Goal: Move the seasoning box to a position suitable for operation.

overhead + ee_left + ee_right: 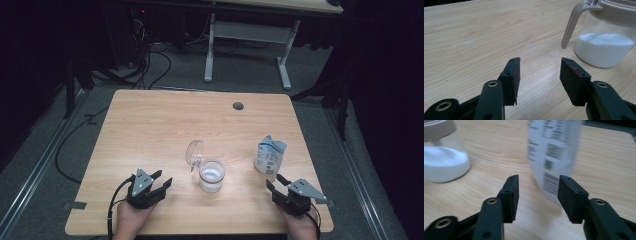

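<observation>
A clear jar [211, 175] holding white powder stands mid-table with its hinged lid [194, 151] swung open; its beige handle [571, 23] shows in the left gripper view. A white-and-blue paper bag [270, 156] stands upright to the right of the jar. My left gripper [162, 182] rests on the table left of the jar, open, nothing between its fingers [512, 77]. My right gripper [277, 183] sits just short of the bag [554, 157], open; the bag's lower corner lies beyond the jaw tips, untouched.
The wooden table [150, 130] has a round cable hole [238, 106] near its far edge. A white desk frame [247, 45] and cables lie on the floor behind. Wide bare tabletop stretches left and back of the jar.
</observation>
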Demonstrator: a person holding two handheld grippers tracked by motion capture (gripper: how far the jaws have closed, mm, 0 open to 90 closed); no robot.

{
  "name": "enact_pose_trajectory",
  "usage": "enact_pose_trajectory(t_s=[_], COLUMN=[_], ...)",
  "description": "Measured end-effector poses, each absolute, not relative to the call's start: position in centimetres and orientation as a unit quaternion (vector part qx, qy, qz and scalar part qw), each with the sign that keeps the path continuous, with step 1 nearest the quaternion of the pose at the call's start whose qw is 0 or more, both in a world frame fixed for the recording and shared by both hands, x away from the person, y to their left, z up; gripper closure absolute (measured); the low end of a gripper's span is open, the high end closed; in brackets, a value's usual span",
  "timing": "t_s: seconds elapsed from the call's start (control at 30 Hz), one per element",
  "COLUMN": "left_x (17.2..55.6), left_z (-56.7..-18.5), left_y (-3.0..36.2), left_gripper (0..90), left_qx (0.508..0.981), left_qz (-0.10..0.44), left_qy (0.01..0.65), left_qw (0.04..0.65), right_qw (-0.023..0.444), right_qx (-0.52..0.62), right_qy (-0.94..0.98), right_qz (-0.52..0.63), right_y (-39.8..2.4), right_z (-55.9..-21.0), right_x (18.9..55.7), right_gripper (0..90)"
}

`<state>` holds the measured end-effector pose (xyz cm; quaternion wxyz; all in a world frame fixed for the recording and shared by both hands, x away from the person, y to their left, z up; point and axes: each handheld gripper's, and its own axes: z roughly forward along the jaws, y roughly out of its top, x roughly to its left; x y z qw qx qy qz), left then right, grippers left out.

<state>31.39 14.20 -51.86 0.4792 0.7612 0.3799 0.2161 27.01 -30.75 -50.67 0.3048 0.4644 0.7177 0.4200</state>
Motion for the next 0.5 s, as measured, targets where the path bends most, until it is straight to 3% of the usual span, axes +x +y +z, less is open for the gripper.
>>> enact_pose_trajectory(t_s=[0.5], left_x=[31.4], left_z=[-51.3], left_y=[13.2], left_gripper=[70.2], left_qx=[0.753], left_qz=[0.199], left_qy=[0.386], left_qw=[0.495], right_qw=[0.275], right_qx=[0.418], right_qy=[0.754], right_qz=[0.426], right_y=[-24.7], right_z=[-50.9], right_x=[30.2], right_gripper=[63.7])
